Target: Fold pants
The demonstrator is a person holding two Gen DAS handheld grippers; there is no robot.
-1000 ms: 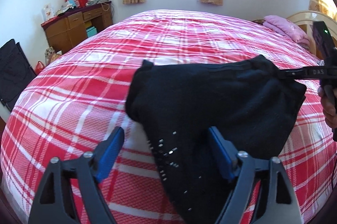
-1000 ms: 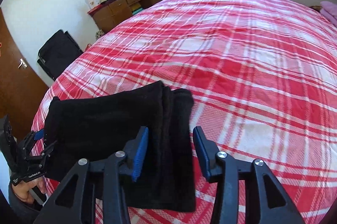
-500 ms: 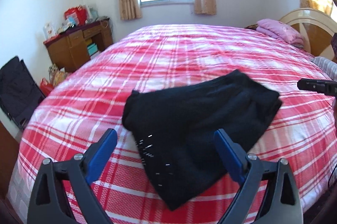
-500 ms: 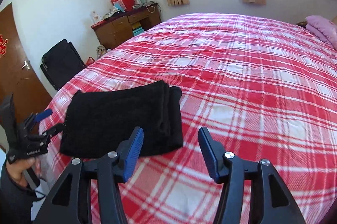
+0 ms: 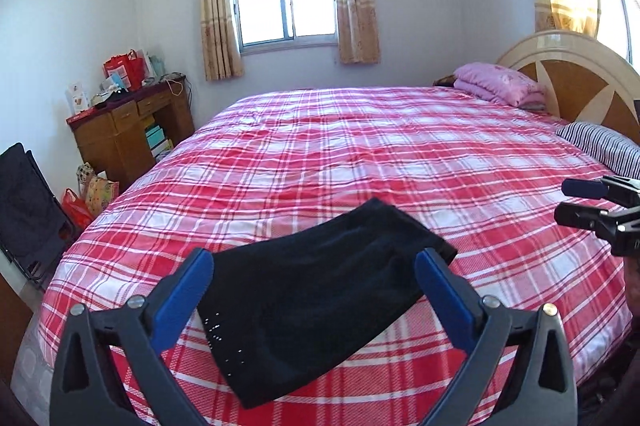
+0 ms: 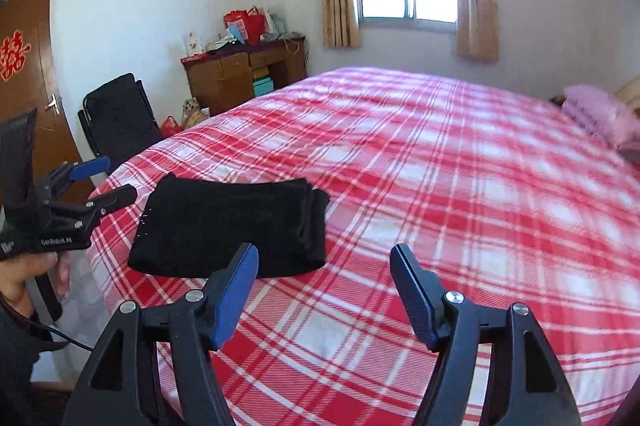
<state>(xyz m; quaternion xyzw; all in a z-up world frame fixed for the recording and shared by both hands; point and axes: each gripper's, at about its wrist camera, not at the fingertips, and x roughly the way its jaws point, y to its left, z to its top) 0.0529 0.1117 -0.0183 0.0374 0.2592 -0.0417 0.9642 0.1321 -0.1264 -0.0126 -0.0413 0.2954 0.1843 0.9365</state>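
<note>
Pants [image 5: 316, 286], black and folded into a compact rectangle, are seen lying flat on the bed [image 5: 400, 154], near its front edge and left corner. A second ago both grippers were close over the cloth; now they have been drawn back and lifted. The fingers of the left gripper [image 5: 314, 290] and the right gripper [image 6: 324, 290] are opening and hold nothing. The fold is judged finished.

Left gripper [image 5: 314, 290] and right gripper [image 6: 324, 286] both angle downward, jaws opening with nothing between them.
</note>
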